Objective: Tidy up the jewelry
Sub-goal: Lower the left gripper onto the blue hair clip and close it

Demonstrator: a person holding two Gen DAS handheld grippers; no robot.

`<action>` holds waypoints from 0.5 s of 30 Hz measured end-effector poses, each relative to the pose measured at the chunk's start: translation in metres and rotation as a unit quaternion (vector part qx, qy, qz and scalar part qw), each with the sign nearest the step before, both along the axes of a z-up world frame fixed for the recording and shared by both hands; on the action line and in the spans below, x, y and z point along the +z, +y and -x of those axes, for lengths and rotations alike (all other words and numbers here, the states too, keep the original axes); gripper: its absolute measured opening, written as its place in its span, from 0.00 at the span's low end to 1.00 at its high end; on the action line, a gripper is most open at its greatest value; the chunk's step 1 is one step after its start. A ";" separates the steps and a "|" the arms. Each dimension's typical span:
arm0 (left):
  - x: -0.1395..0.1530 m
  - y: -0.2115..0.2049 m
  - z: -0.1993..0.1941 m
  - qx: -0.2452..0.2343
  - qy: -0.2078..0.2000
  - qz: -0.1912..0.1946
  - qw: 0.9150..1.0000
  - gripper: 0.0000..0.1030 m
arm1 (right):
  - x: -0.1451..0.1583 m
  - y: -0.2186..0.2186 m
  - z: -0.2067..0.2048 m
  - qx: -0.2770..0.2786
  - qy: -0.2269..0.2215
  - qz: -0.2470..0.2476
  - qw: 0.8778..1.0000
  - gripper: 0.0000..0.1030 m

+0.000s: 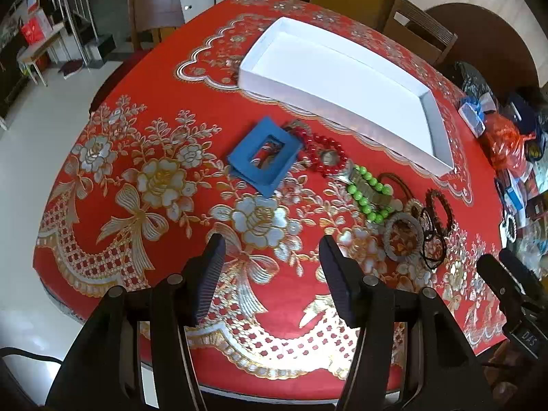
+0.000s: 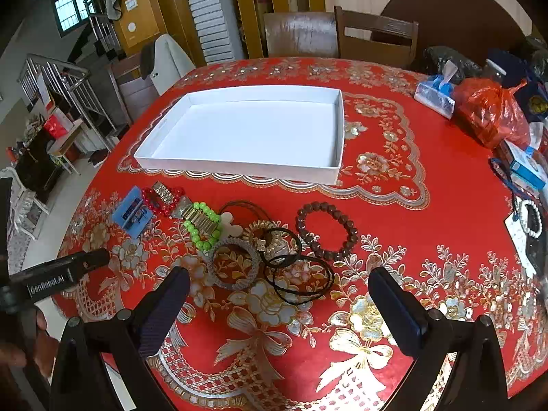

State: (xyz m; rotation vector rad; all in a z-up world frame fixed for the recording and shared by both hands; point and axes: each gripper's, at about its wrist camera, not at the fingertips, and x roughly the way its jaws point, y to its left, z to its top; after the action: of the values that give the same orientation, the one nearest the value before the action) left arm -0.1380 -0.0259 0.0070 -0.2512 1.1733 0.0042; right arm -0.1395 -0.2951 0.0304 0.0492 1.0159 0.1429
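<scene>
An empty white tray lies on the red flowered tablecloth. In front of it lies a row of jewelry: a blue square frame, a red bead bracelet, a green bead bracelet, a pale woven bangle, black cords and a brown bead bracelet. My left gripper hangs open over the cloth, short of the blue frame. My right gripper is open too, above the cords and bangle, holding nothing.
Clutter crowds the table's right edge: a tissue pack, an orange plastic bag, small boxes and a white bead bracelet. Wooden chairs stand behind the table. To the left the table ends above a white floor.
</scene>
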 end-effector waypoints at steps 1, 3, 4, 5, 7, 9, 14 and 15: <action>-0.001 0.003 -0.002 0.000 0.001 0.004 1.000 0.55 | -0.002 -0.002 0.000 0.000 0.001 0.000 1.000 1.00; -0.005 0.008 -0.007 0.000 0.004 0.010 1.000 0.55 | -0.005 -0.007 -0.003 -0.005 0.006 0.000 1.000 1.00; -0.005 0.010 -0.010 0.001 0.004 0.009 1.000 0.55 | -0.007 -0.010 -0.004 -0.007 0.008 -0.003 1.000 1.00; -0.006 0.010 -0.014 -0.001 0.002 0.005 1.000 0.55 | -0.009 -0.012 -0.005 -0.008 0.011 -0.007 1.000 1.00; -0.008 0.007 -0.022 -0.017 0.001 -0.014 1.000 0.55 | -0.013 -0.017 -0.008 -0.015 0.019 -0.013 1.000 1.00; -0.012 0.002 -0.033 -0.046 0.006 -0.036 0.998 0.55 | -0.015 -0.019 -0.010 -0.018 0.022 -0.013 1.000 1.00; -0.021 0.001 -0.053 -0.099 0.006 -0.052 0.994 0.56 | -0.020 -0.023 -0.017 -0.014 0.030 -0.041 0.999 1.00; -0.023 0.002 -0.058 -0.106 0.007 -0.054 0.993 0.57 | -0.020 -0.023 -0.018 -0.015 0.031 -0.040 0.999 1.00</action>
State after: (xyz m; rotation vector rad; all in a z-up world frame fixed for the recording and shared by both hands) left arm -0.0798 -0.0242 -0.0158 -0.0297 1.2058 -0.1165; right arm -0.1214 -0.3186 0.0100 0.1428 1.0699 0.1566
